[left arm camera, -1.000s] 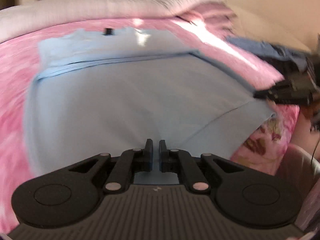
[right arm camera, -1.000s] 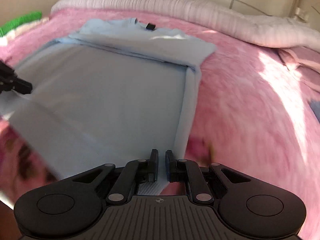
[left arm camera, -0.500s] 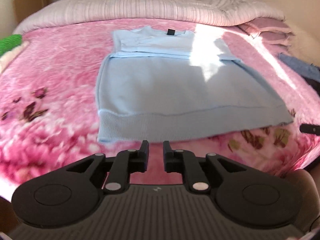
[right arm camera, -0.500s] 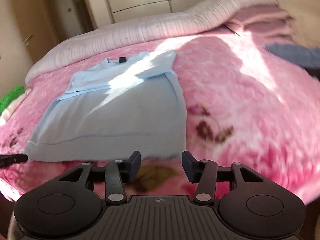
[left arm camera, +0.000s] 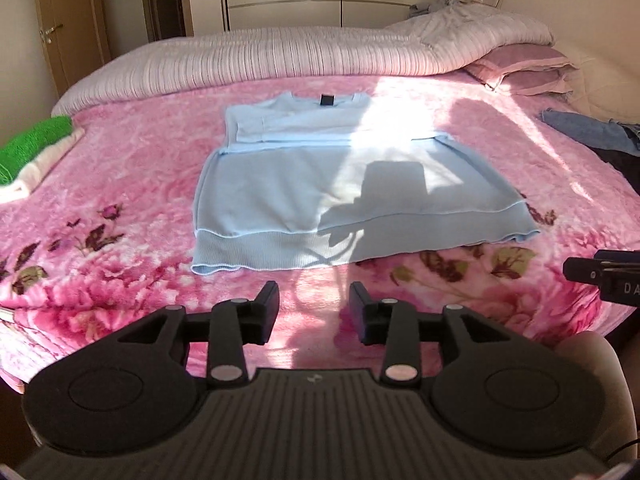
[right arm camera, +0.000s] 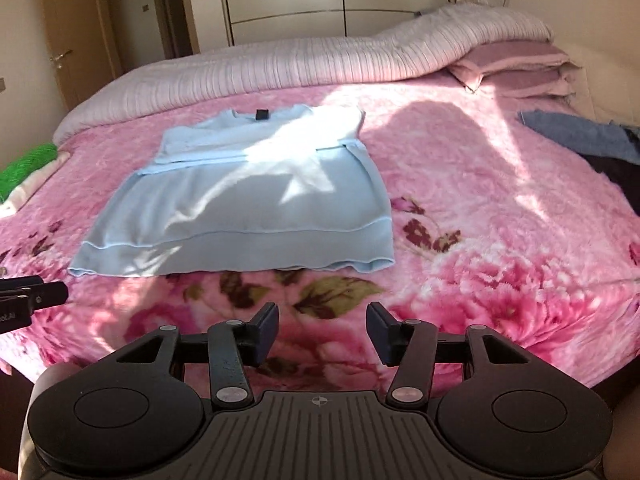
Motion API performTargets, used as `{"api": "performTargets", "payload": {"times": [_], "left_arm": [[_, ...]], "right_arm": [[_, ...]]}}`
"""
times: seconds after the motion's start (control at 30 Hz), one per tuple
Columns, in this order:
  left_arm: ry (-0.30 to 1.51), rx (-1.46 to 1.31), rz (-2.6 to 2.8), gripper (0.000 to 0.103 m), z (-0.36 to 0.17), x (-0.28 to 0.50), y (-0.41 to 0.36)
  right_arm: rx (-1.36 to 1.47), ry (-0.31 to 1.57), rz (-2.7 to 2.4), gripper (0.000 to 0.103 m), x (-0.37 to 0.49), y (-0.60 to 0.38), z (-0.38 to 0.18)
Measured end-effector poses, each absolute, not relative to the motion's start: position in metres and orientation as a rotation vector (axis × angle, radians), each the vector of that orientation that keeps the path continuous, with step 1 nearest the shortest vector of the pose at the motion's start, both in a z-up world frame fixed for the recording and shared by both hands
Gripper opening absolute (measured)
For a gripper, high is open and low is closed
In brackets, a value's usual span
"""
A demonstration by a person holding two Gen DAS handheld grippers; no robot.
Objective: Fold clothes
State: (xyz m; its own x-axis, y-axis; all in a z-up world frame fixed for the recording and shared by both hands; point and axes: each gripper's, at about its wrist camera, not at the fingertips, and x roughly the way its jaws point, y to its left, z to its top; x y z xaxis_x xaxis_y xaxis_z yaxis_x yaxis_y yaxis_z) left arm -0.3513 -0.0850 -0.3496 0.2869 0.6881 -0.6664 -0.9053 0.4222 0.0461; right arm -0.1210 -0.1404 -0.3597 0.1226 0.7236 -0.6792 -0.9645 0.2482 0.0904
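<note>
A light blue sweater [left arm camera: 320, 188] lies flat on the pink floral blanket, collar at the far end, ribbed hem nearest me, sleeves folded across the chest. It also shows in the right wrist view [right arm camera: 256, 196]. My left gripper [left arm camera: 314, 306] is open and empty, held back from the hem over the blanket. My right gripper [right arm camera: 322, 326] is open and empty, also short of the hem. The right gripper's tip [left arm camera: 600, 274] shows at the right edge of the left wrist view; the left gripper's tip [right arm camera: 32, 300] shows at the left edge of the right wrist view.
A pink floral blanket [left arm camera: 120, 208] covers the bed. A rolled striped duvet [left arm camera: 300, 52] and pillows [left arm camera: 524, 70] lie at the far end. Green and white folded cloth [left arm camera: 32, 152] sits at the left, blue denim [left arm camera: 588, 132] at the right.
Both grippers let go of the sweater's hem, opened, and pulled back toward the bed's near edge. The sweater now lies flat on the blanket.
</note>
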Motion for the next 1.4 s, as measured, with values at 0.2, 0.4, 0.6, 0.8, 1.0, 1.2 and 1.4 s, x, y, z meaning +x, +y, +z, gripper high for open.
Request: {"api": "performTargets", "payload": {"times": [0.2,0.4,0.6,0.8,1.0,1.2,1.4], "left_arm": [[0.659,-0.312,1.110,0.038,-0.339,-0.349,-0.107],[0.670,-0.274,1.096,0.038,-0.340,-0.345,-0.117],[0.671,-0.282,1.081,0.038,-0.345,-0.345,-0.113],[0.670,-0.349,1.060,0.038,-0.362,-0.352,-0.100],[0.687,-0.417,1.085,0.038,-0.381,-0.361,-0.085],[0.718,-0.458,1.114,0.038,-0.396,-0.366,-0.067],[0.699,-0.557,1.086,0.041,-0.409,-0.376,-0.045]], "right_arm": [[-0.403,0.659,1.303,0.053,-0.127,-0.159,-0.349],[-0.386,0.657,1.301,0.053,-0.129,-0.171,-0.348],[-0.391,0.669,1.283,0.053,-0.129,-0.169,-0.352],[-0.431,0.690,1.261,0.053,-0.130,-0.159,-0.363],[-0.488,0.701,1.263,0.053,-0.132,-0.142,-0.376],[-0.529,0.721,1.261,0.053,-0.130,-0.122,-0.391],[-0.500,0.790,1.271,0.053,-0.112,-0.110,-0.409]]}}
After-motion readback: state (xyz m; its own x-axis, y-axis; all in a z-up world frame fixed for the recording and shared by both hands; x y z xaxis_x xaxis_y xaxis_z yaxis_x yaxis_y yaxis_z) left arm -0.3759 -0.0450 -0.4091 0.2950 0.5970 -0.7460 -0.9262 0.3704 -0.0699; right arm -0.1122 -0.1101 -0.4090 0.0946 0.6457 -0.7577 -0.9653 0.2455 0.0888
